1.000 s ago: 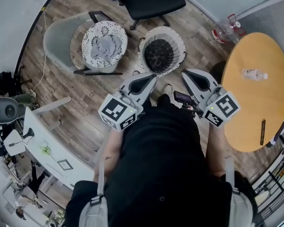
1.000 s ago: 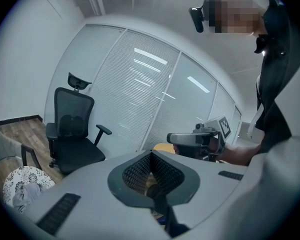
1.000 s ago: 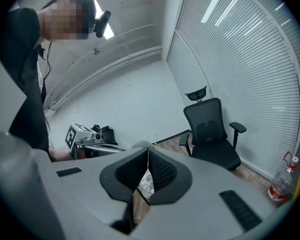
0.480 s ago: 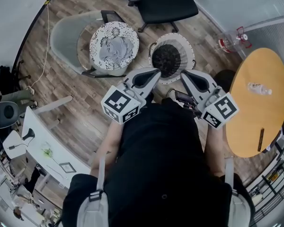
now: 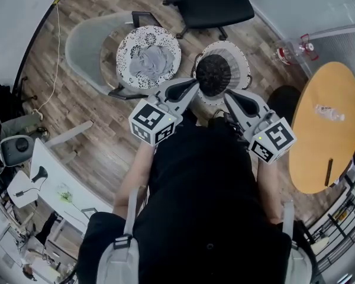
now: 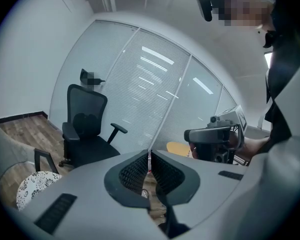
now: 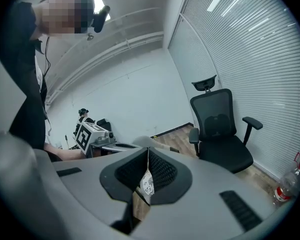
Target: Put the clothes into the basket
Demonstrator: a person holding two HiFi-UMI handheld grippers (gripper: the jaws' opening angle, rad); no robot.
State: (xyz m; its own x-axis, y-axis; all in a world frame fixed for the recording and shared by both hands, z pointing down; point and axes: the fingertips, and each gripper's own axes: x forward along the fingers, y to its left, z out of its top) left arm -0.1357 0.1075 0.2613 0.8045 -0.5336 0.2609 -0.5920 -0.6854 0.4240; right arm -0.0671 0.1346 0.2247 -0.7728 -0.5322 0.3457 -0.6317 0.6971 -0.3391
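- In front of the person's chest, above the brown plank floor (image 5: pixel 94 123): left tool (image 5: pixel 195 83) has its jaws pressed together with nothing between them.
- Right tool (image 5: pixel 228 93) is the same, jaws together and clamped on nothing. The speckled white patch in the slit behind its tips looks like background, probably a basket beyond.
- Just ahead of the left tool: white black-speckled round basket (image 5: pixel 127 45) with crumpled grey clothes (image 5: pixel 152 59) lying in it. Neither tool touches it.
- Just ahead of the right tool: white ribbed round basket (image 5: pixel 239 64) with a dark inside. Cannot tell if that is dark cloth or only the lining.
- The speckled basket sits against a pale grey armchair (image 5: pixel 83 46). Cannot tell if it rests on the seat or the floor.
- Further out: black office chair (image 5: pixel 216 2) behind the baskets. Round yellow-wood desk (image 5: pixel 319 152) stands well to the right with a clear plastic bottle (image 5: pixel 329 112) on it.
- Judgement: this is the approach step, nothing grabbed yet.
- To do it well:
  - Part the jaws before going down.
  - Tip the tool steeply into the basket mouth.
  - Bite a thick fold near the middle of the grey pile, away from the rim.
  - Lift until the cloth hangs clear of the rim before crossing to the ribbed basket, likely the target.
- Risk: a thin pinch slips, or a trailing sleeve drags the light basket along.
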